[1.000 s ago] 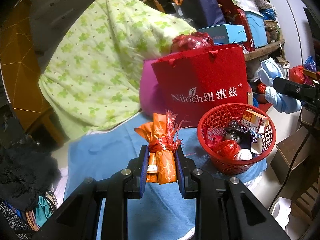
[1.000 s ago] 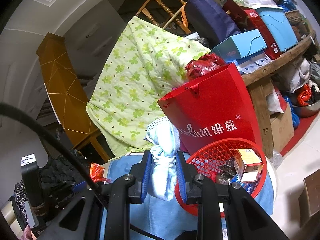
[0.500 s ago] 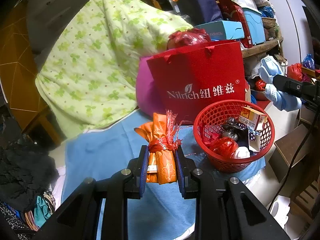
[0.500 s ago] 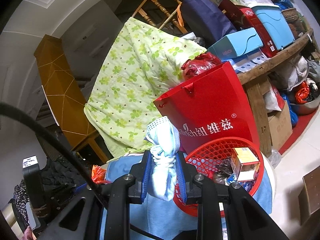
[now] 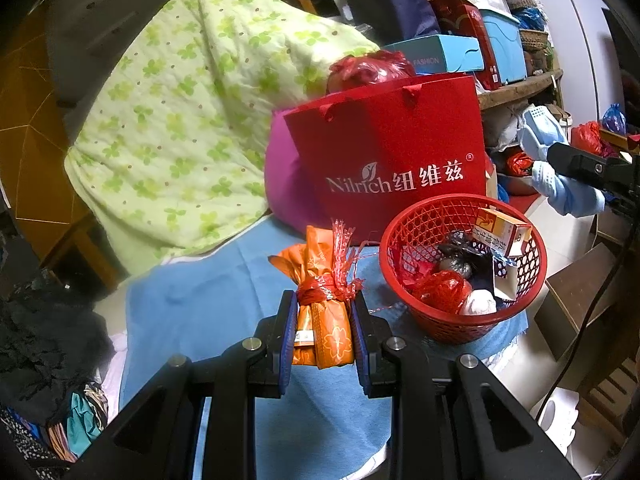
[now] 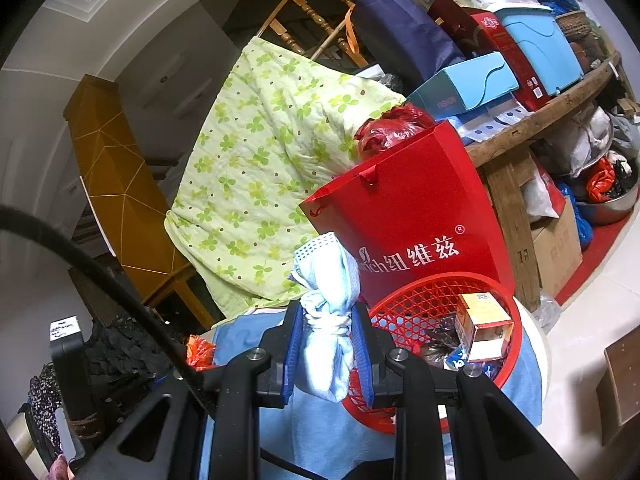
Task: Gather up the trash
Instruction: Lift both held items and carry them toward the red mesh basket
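While both hands are loaded at once, the risk is mostly about the drop into the red basket (image 5: pixel 424 320), which sits on the blue cloth (image 5: pixel 200 300) near the table's edge and already holds a small carton (image 5: pixel 502 232), a black crumpled bag and a red wad. The left gripper (image 5: pixel 323 330) has its jaws pressed onto an orange wrapper bundle (image 5: pixel 322 320) tied with red mesh string, held above the cloth just left of the basket. The right gripper (image 6: pixel 326 344) pinches a knotted pale-blue wad (image 6: pixel 326 312) of what looks like masks or soft cloth, poised beside the basket's near rim (image 6: pixel 400 304).

If either piece is let go short of the rim, I'd expect it to land on the cloth or slide off toward the floor. The blue wad is soft and bulges out of the pads (it could snag and hang there when the jaws part). The loose mesh tails on the orange bundle might catch on the basket's lattice. A nudge from either tool could push the light basket toward the edge, or tip the red gift bag (image 5: pixel 392 152) standing right behind it.
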